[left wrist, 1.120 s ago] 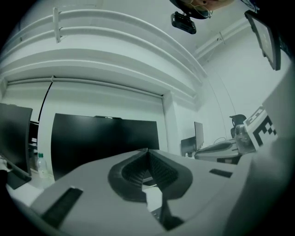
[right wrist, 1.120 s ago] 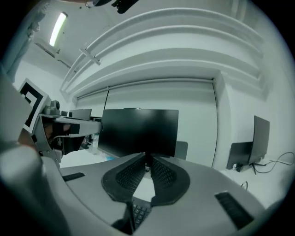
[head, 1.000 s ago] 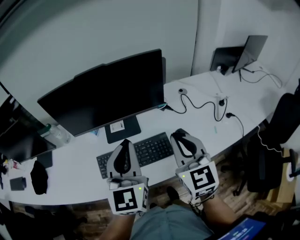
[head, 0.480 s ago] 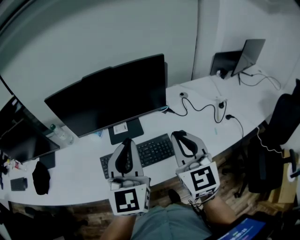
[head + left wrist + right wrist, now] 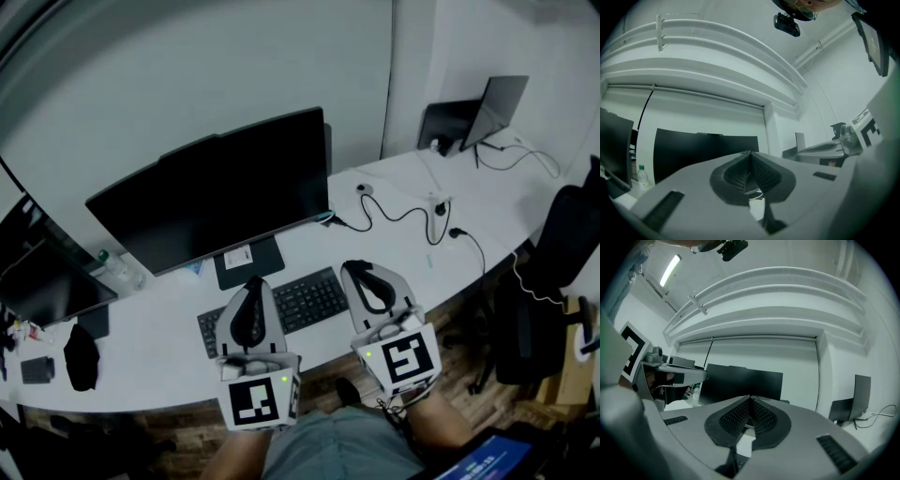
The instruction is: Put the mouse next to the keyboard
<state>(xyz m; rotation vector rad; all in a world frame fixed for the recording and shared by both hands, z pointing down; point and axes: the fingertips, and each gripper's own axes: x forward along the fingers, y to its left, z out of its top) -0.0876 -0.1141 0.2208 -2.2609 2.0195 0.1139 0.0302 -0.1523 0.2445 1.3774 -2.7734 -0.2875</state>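
The left hand-held gripper [image 5: 251, 281] hung over the keyboard's [image 5: 305, 298] left end, and the right hand-held gripper [image 5: 362, 269] hung just right of it. Both had their jaws pressed together, holding nothing.

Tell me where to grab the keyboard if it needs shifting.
Take the keyboard by its right short end, coming from the right with the right gripper. That end lies bare beside it, while the left gripper hangs over the left half. It lies flat and thin on the desk, so probably come in low and pinch the edge. Both grippers are shut; open first.
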